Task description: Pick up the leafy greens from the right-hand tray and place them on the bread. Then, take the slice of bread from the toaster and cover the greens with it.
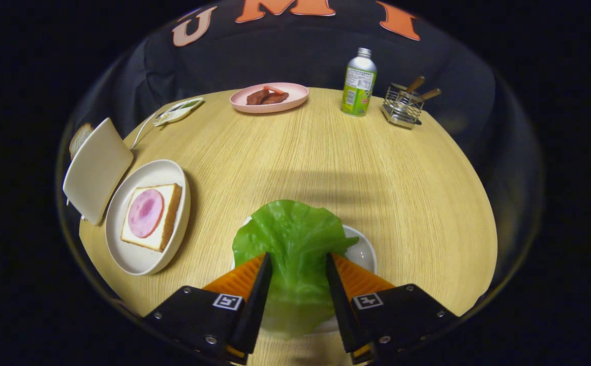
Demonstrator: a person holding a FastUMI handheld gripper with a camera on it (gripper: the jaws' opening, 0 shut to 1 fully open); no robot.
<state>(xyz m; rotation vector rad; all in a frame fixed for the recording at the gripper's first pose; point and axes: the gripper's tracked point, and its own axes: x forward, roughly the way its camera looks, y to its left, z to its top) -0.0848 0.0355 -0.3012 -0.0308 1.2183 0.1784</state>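
The tool [298, 267] straddles the crinkled green lettuce leaf [295, 244] on its small white dish [364, 251], near on the round wooden bench [336, 162]; whether the fingers already pinch it cannot be told. A firm central pinch should carry it left onto the ham-topped bread slice [151, 216].

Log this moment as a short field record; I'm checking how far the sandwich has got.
gripper: gripper open, one finger at each side of the lettuce leaf
greens: lettuce leaf lying over a small white dish, not yet on the bread
bread: slice with ham on a white plate, uncovered
toaster: white toaster beside that plate, bread slice sticking out
far side of table: pink plate of meat, bottle, wire holder
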